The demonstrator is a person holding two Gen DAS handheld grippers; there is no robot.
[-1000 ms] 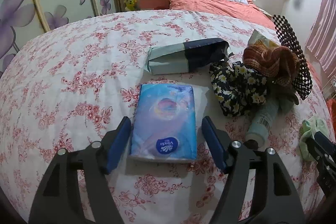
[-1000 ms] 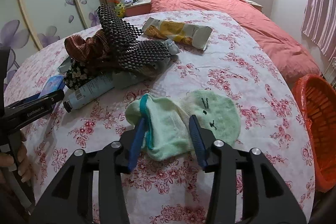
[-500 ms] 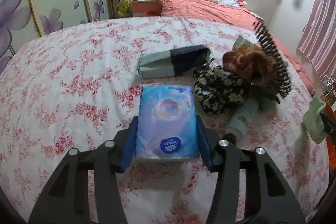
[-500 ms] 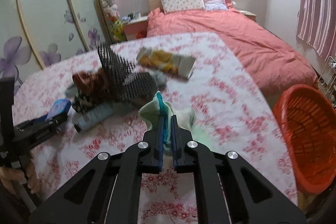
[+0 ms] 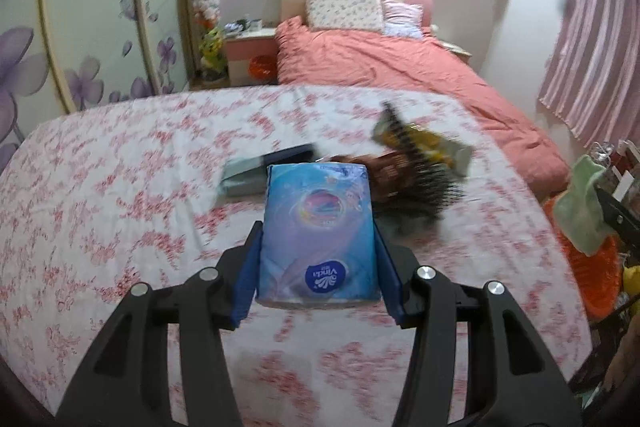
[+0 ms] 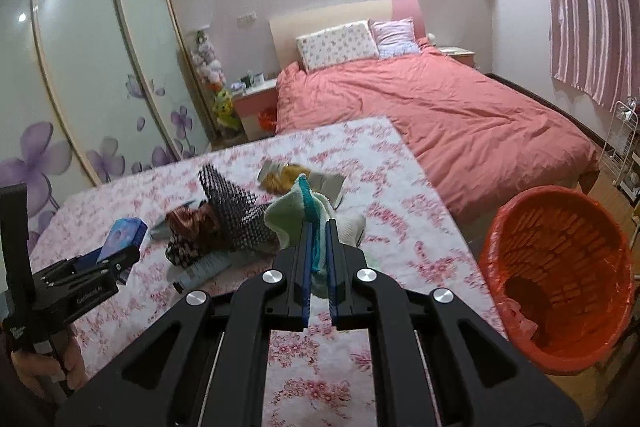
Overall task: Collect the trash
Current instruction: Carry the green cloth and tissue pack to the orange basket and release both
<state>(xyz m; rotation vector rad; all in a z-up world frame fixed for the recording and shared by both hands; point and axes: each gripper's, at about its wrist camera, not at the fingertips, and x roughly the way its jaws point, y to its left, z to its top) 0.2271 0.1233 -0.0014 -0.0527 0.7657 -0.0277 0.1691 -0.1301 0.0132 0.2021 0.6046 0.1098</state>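
Note:
My left gripper (image 5: 318, 259) is shut on a blue Vinda tissue pack (image 5: 318, 227) and holds it above the floral bedspread (image 5: 120, 187). The pack also shows in the right wrist view (image 6: 122, 237). My right gripper (image 6: 318, 251) is shut on a pale green sock with a teal cuff (image 6: 298, 211), lifted off the bed. The sock also hangs at the right edge of the left wrist view (image 5: 580, 207). An orange basket (image 6: 560, 267) stands on the floor to the right of the bed.
A pile lies on the bed: black mesh piece (image 6: 236, 207), brown knit item (image 6: 188, 221), floral cloth (image 6: 180, 251), a bottle (image 6: 204, 267), a yellow snack wrapper (image 6: 288, 179), a grey-blue bag (image 5: 256, 175). A pink-covered bed (image 6: 440, 115) stands behind.
Both grippers shut on their items and lifted them: the left on the tissue pack, the right on the green sock. The right gripper has swung towards the orange basket.

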